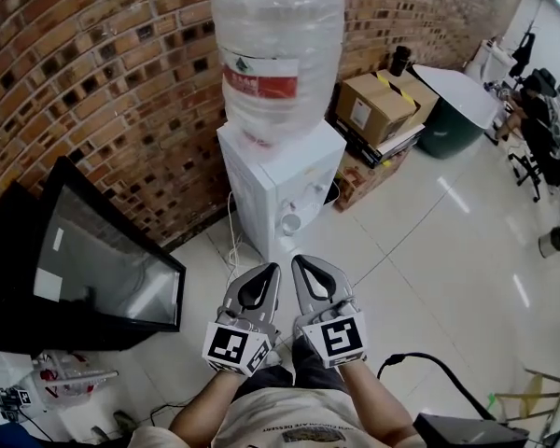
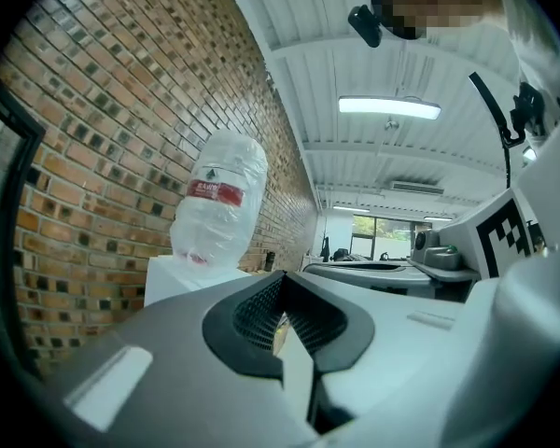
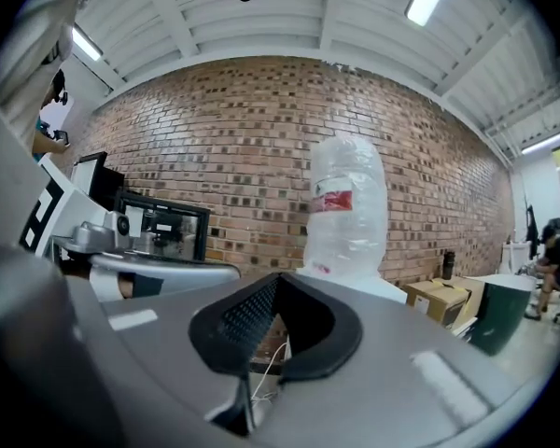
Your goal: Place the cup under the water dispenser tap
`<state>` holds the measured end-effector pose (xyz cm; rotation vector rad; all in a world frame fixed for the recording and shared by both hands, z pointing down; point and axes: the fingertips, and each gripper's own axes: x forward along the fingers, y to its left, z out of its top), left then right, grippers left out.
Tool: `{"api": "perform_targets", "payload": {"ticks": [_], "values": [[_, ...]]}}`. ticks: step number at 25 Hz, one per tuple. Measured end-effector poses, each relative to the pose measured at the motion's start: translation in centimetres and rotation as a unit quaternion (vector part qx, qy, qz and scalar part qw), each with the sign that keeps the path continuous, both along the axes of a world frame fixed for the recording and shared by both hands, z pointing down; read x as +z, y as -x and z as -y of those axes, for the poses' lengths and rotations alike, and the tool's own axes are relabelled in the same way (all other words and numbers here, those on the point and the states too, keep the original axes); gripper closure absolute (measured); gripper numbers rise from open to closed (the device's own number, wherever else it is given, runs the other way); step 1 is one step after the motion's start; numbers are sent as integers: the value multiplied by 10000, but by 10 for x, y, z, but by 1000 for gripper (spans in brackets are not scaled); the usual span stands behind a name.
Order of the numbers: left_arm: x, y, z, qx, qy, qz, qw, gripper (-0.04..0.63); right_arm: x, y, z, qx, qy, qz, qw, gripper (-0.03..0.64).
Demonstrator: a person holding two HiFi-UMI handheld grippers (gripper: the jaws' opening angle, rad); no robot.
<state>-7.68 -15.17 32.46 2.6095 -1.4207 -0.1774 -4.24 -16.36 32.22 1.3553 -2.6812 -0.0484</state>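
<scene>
Head view looks steeply down on a white water dispenser [image 1: 282, 177] standing against a brick wall [image 1: 93, 63], with a large clear bottle [image 1: 278, 54] upended on top. What looks like the small white cup [image 1: 291, 222] sits at the dispenser's front face, low on the cabinet; the tap above it is too small to make out. Both claws are held side by side just short of the dispenser, well apart from the cup, pointing toward it. The left claw [image 1: 272, 270] has its tips pressed together with nothing between them, and the left gripper view confirms it: the two dark pads meet at the point [image 2: 282, 274] with only the bottle [image 2: 219, 199] and brickwork beyond. The right claw [image 1: 298, 260] is likewise pressed together and empty; in the right gripper view its tips [image 3: 278, 275] meet below the bottle [image 3: 347, 208], and a thin white cord shows through the gap behind them. Each claw carries its marker cube [image 1: 235, 348] near the person's forearms. A black screen [image 1: 103, 259] leans at the left on the glossy tiled floor [image 1: 429, 241], cardboard boxes [image 1: 378, 105] are stacked to the dispenser's right, and a round white desk [image 1: 457, 82] stands beyond them.
</scene>
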Motion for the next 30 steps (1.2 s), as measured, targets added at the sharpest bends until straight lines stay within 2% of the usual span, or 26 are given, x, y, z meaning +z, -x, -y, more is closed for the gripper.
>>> {"api": "perform_targets", "payload": {"ticks": [19, 30], "values": [[-15, 9, -37, -31, -26, -101, 9999, 603, -7, 3, -52, -100, 220, -30, 9997, 611], [-31, -31, -90, 14, -126, -1, 9999, 603, -19, -32, -108, -108, 89, 77, 9999, 611]]}}
